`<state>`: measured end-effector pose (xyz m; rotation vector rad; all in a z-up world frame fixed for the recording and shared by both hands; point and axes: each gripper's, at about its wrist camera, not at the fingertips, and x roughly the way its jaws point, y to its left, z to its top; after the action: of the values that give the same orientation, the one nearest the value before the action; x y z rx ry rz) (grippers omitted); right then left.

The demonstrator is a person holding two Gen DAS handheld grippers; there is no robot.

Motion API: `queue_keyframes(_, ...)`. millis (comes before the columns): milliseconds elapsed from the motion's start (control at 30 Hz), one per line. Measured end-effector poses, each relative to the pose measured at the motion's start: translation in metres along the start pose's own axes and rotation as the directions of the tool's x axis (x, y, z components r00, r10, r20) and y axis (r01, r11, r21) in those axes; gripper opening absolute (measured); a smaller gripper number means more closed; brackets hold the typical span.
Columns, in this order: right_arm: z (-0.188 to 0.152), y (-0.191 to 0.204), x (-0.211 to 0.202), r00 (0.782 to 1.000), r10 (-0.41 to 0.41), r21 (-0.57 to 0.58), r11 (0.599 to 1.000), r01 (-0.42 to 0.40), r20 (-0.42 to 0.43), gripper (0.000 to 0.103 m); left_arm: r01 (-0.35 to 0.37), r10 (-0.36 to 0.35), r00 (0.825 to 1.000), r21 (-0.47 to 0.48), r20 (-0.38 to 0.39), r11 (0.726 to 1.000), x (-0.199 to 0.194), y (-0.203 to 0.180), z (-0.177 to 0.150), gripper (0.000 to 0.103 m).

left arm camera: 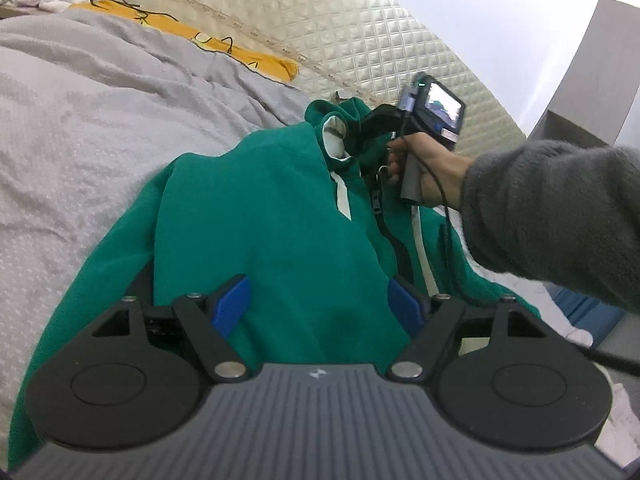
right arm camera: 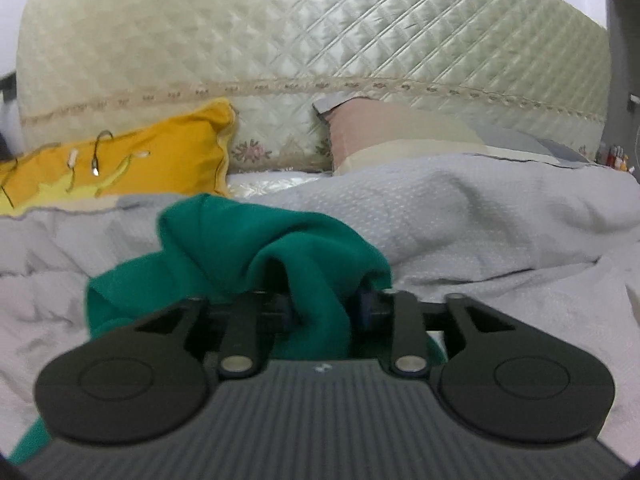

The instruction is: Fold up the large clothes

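the green jacket (left arm camera: pixel 280 216) lies lengthwise on the bed (left arm camera: pixel 80 120), collar away. the right claw (right arm camera: pixel 328 306) grasps its collar; the left claw (left arm camera: pixel 320 304) is released over the hem.

My green zip-front jacket (left arm camera: pixel 280 240) lies on the grey quilted bedspread (left arm camera: pixel 80 128). Behind it stands the cream quilted headboard (right arm camera: pixel 320 40), with the yellow pillow (right arm camera: pixel 160 152) to the left and the pink pillow (right arm camera: pixel 380 136) to the right. My right gripper (right arm camera: pixel 326 308) sits at the jacket's collar end, my left gripper (left arm camera: pixel 320 300) over its lower part
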<state>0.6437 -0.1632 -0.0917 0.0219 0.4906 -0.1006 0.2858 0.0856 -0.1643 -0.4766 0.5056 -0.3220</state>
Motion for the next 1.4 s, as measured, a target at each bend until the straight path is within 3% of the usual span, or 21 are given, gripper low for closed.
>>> queue_keyframes(67,0.0,-0.004,-0.022,1.0,0.019,0.007,1.0,-0.019,0.019,0.059,0.001,-0.001,1.0,-0.006,-0.002,1.0,-0.002,-0.001,0.001,0.08)
queue_keyframes(400,-0.029,-0.047,-0.197,0.992,0.123,0.018,0.992,-0.123,0.008,0.059,0.009,-0.009,1.0,-0.009,-0.002,1.0,-0.032,-0.013,0.009,0.08)
queue_keyframes(600,-0.073,-0.068,-0.327,0.986,0.164,-0.015,0.986,-0.164,-0.043,0.059,0.027,-0.027,1.0,0.02,-0.01,0.999,-0.064,-0.036,0.01,0.08)
queue_keyframes(800,-0.13,-0.077,-0.424,0.971,0.209,-0.013,0.977,-0.212,-0.117,0.059,0.054,-0.05,0.996,0.06,-0.07,0.997,-0.109,-0.066,-0.004,0.08)
queue_keyframes(933,-0.166,-0.081,-0.457,0.945,0.271,0.027,0.962,-0.271,-0.184,0.059,0.08,-0.075,0.989,0.04,-0.124,0.996,-0.134,-0.081,-0.018,0.08)
queue_keyframes(1033,-0.195,-0.082,-0.474,0.924,0.312,0.028,0.949,-0.313,-0.221,0.059,0.084,-0.07,0.984,0.078,-0.163,0.993,-0.148,-0.099,-0.03,0.08)
queue_keyframes(1167,-0.217,-0.093,-0.481,0.915,0.313,0.111,0.949,-0.293,-0.256,0.059,0.059,-0.023,0.975,0.156,-0.223,0.986,-0.152,-0.119,-0.046,0.08)
queue_keyframes(1233,-0.225,-0.105,-0.477,0.905,0.322,0.19,0.942,-0.277,-0.277,0.059,0.008,0.043,0.964,0.193,-0.261,0.981,-0.149,-0.125,-0.053,0.08)
queue_keyframes(1400,-0.241,-0.144,-0.471,0.923,0.286,0.411,0.897,-0.163,-0.258,0.06,-0.077,0.117,0.957,0.156,-0.267,0.985,-0.157,-0.117,-0.06,0.083)
